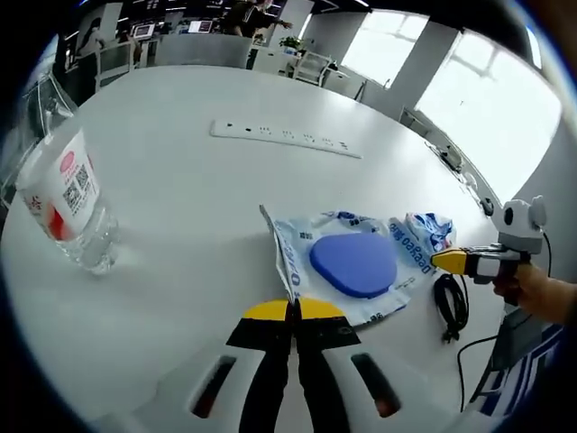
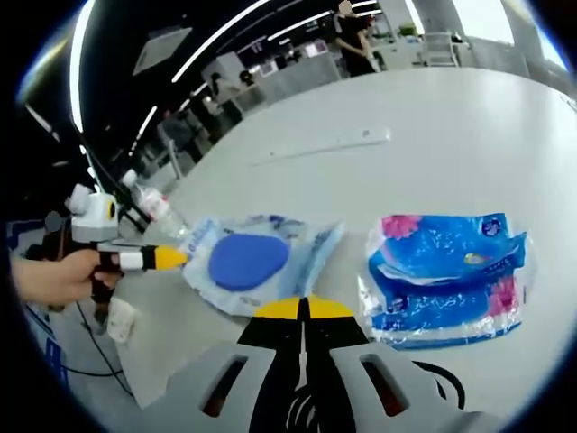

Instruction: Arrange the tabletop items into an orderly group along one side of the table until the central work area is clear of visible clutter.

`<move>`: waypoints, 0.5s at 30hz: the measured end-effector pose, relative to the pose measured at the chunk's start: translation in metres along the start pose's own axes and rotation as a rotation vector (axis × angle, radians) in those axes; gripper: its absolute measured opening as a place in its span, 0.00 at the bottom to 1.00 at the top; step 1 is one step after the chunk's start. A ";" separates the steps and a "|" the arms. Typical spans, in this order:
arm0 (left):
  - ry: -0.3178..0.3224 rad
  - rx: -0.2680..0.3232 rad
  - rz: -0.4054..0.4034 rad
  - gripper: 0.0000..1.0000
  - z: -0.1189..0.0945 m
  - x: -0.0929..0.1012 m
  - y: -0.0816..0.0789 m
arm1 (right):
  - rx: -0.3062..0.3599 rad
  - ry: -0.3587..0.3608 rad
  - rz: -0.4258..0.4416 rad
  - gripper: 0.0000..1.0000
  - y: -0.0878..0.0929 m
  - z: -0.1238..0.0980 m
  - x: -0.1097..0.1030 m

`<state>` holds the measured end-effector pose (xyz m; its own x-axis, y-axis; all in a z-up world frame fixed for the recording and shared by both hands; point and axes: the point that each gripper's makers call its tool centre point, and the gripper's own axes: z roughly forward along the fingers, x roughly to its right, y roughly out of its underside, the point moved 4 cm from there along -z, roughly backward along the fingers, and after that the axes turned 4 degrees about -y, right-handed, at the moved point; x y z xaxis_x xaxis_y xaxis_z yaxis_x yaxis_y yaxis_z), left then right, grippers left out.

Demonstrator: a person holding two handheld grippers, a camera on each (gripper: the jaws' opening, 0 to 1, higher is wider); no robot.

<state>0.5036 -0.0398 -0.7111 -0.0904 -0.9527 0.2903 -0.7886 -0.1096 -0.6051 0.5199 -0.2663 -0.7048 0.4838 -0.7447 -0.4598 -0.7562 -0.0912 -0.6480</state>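
Tabletop (image 1: 180, 180) is lying white and broad, items scattered near its edge

Risk, as I judge it: left gripper (image 1: 293, 311) is sitting with jaws closed together, pinching the torn edge of the wrapper (image 1: 290, 262); a quick drag is likely to tear the thin film or let the blue pad (image 1: 353, 263) slide out, since the pad is only resting inside the open wrapper

Right gripper (image 2: 306, 307) is showing jaws pressed together with nothing between them, hovering just short of the wrapper (image 2: 315, 248) and beside the tissue pack (image 2: 446, 275); pushing from here could be crumpling both soft packs together rather than lining them up

Bottle (image 1: 68, 203) is standing upright, well apart to one side; a wide sweep could be tipping it

Power strip (image 1: 287, 139) is lying flat farther back, out of the way

Black cable (image 1: 451, 302) is coiling near the tissue pack (image 1: 424, 233) and could be snagging a gripper
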 end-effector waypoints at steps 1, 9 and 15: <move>0.000 0.002 -0.002 0.00 0.000 0.000 0.000 | 0.000 0.002 0.003 0.00 0.000 0.001 0.001; 0.000 -0.005 -0.011 0.00 0.003 0.000 0.001 | -0.005 0.009 0.016 0.00 0.003 0.003 0.002; 0.000 -0.004 -0.024 0.00 0.005 -0.002 -0.001 | -0.007 0.013 0.013 0.00 0.003 0.004 0.003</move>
<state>0.5074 -0.0392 -0.7150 -0.0716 -0.9496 0.3050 -0.7930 -0.1313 -0.5949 0.5206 -0.2663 -0.7106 0.4682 -0.7542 -0.4605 -0.7654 -0.0858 -0.6378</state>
